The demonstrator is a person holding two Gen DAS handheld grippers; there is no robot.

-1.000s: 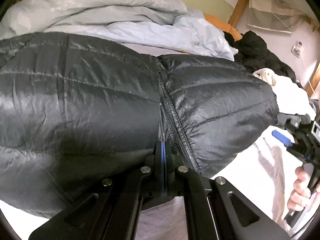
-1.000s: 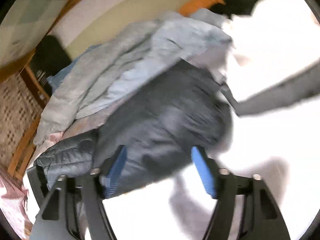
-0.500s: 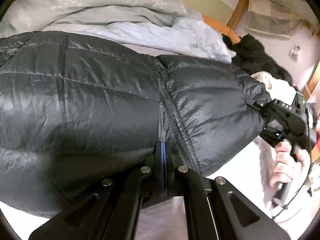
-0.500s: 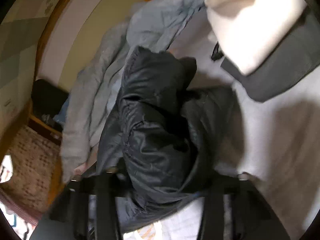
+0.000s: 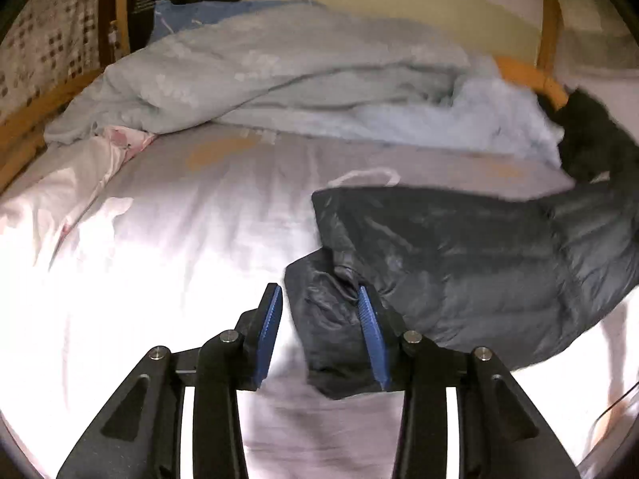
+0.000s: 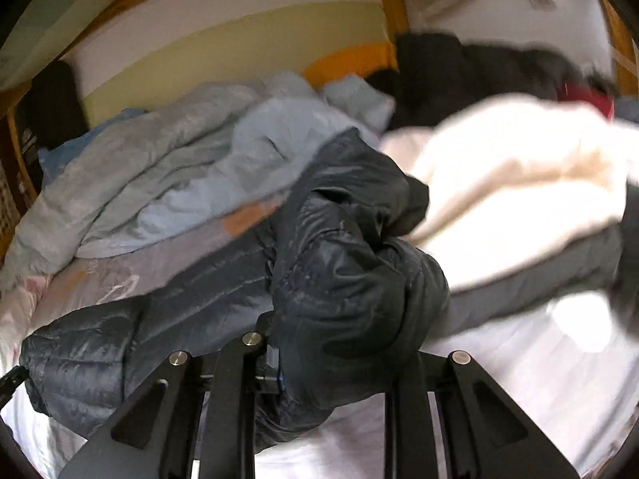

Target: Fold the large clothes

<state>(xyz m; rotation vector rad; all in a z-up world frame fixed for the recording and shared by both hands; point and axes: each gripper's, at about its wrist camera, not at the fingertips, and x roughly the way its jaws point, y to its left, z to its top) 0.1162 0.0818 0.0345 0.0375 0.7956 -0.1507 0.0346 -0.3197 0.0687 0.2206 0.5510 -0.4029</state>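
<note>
Closest to me, the left gripper (image 5: 319, 329) hangs over the bed with its blue pads spreading apart; a loose corner of the black puffer jacket (image 5: 459, 263) lies between them and against the right-hand pad, but nothing pinches it. The right gripper (image 6: 339, 375) has its fingers buried in a thick bunch of the same jacket (image 6: 343, 263). The jaws are closing on that wad, and the fabric bulges up over them and hides the pads.

The jacket itself sprawls across the pale bed sheet (image 5: 179, 247), its quilted body stretching from the left gripper out toward the right side of the mattress. In the right wrist view one end lies flat to the left while the gathered part rises at the gripper.

Just past it on the right sits a heap of cream-white fleece clothing (image 6: 519, 183). Farther back a rumpled light blue duvet (image 5: 279, 80) runs along the far side of the bed, with a dark garment pile (image 6: 479, 68) in the corner beside an orange pillow (image 6: 351, 60). Behind all that stands the wooden bed frame (image 5: 549, 20).
</note>
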